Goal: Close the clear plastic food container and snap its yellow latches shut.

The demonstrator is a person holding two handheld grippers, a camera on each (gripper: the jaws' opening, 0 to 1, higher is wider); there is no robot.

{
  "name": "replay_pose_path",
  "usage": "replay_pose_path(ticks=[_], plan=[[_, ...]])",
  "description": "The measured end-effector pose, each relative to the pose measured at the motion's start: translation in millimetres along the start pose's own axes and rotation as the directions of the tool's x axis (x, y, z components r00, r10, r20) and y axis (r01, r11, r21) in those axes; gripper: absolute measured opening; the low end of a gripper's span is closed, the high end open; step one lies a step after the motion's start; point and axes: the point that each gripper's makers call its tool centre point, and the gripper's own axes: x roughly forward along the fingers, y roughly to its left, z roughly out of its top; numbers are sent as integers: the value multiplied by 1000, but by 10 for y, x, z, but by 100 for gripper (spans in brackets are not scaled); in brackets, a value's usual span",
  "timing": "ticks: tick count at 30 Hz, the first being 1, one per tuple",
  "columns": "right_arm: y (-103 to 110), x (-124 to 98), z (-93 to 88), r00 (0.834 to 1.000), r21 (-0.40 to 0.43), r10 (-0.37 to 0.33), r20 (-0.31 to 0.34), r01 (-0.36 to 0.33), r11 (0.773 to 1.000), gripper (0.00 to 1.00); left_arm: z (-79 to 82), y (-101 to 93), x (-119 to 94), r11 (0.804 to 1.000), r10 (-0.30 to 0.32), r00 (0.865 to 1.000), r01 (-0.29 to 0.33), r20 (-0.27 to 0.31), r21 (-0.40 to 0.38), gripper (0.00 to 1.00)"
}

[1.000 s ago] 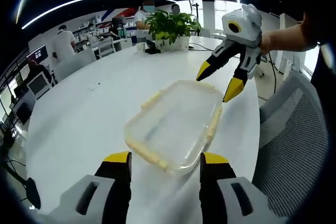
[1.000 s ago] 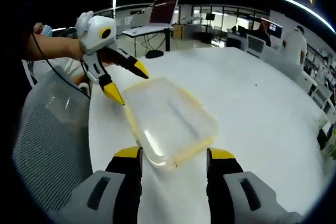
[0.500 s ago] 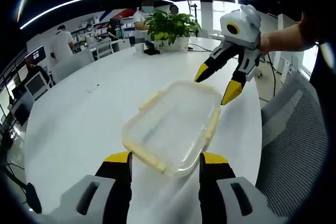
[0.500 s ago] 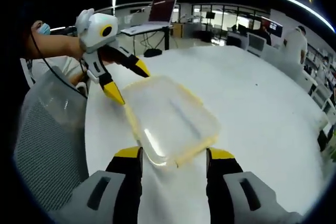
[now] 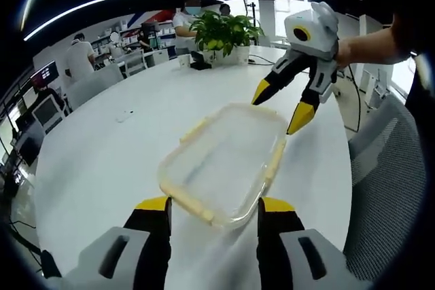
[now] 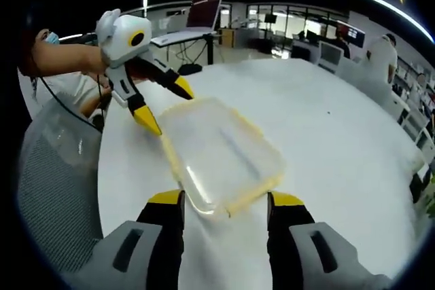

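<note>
A clear plastic food container (image 5: 221, 157) with its lid lying on it rests on the white table (image 5: 102, 161). Pale yellow latches (image 5: 274, 161) run along its edges. My left gripper (image 5: 214, 205) is open, its yellow-tipped jaws straddling the container's near end. At the opposite end my right gripper (image 5: 280, 105) hovers open, one tip over the far corner. In the right gripper view the container (image 6: 221, 154) lies just ahead of my open right gripper (image 6: 225, 200), and my left gripper (image 6: 165, 106) stands open at the far end. A yellow latch (image 6: 170, 157) shows there too.
A potted plant (image 5: 221, 32) stands at the table's far side. A grey mesh chair (image 5: 391, 188) sits beside the table edge, seen as the mesh chair (image 6: 54, 188) in the right gripper view. A laptop (image 6: 207, 8) stands on a desk behind. People sit at desks in the background.
Both views have shifted slightly. The grippers stay open at the two ends of the container, which has not moved.
</note>
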Motion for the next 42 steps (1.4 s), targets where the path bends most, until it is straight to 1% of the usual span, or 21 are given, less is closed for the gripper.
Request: replay_pose_path(ticks=[14,24,31,34,38,42], plan=[[-181,129,121,1000,-12,-2,-13,1,1000,45,33,225,68,1000,12,1000,-12,-12,4,44],[-252,165,148,1000,-11,-9,-18,9,1000,46,57,303,103,1000,13,1000,-13,-15,2,45],[-239,167,136,1000,-12,-13,-26,13,1000,46,51,307,96,1000,10,1000,-10,-25,2,44],[-219,159,116,999,-6,-19,-27,19,1000,47,51,298,77,1000,12,1000,-12,-24,-14,45],[-183,110,112,999,23,-40,-4,40,999,49,53,279,23,1000,17,1000,-17,-18,-23,46],[-131,55,98,999,31,-54,6,54,998,51,58,268,-49,999,27,1000,-27,1,-47,48]])
